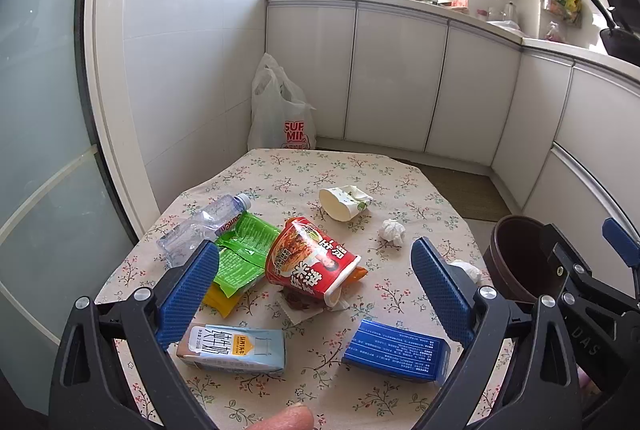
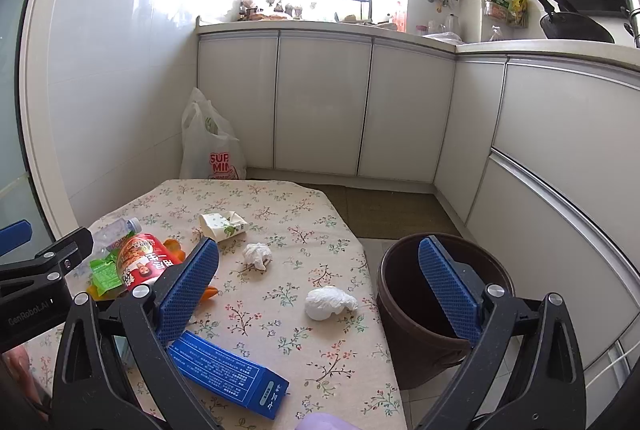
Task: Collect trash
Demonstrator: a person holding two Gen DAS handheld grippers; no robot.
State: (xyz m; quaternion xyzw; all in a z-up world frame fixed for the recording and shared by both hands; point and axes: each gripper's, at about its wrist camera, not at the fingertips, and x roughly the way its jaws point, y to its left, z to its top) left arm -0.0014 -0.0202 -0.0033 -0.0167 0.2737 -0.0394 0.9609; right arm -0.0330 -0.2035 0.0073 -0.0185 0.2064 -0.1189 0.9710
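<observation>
Trash lies on a floral tablecloth [image 1: 280, 170]: a red noodle cup [image 1: 312, 262] on its side, green wrappers [image 1: 240, 254], a clear plastic bottle [image 1: 200, 226], a crushed paper cup [image 1: 344, 204], a milk carton [image 1: 232, 348], a blue box [image 1: 396, 356] and two crumpled tissues [image 1: 392, 230] [image 2: 328, 302]. My left gripper [image 1: 316, 290] is open and empty above the noodle cup. My right gripper [image 2: 320, 290] is open and empty above the table's right edge, beside a brown bin [image 2: 440, 302].
The brown bin stands on the floor right of the table [image 2: 280, 202]. A white plastic bag [image 1: 280, 110] sits on the floor in the far corner. White cabinets [image 2: 320, 102] run along the back and right walls.
</observation>
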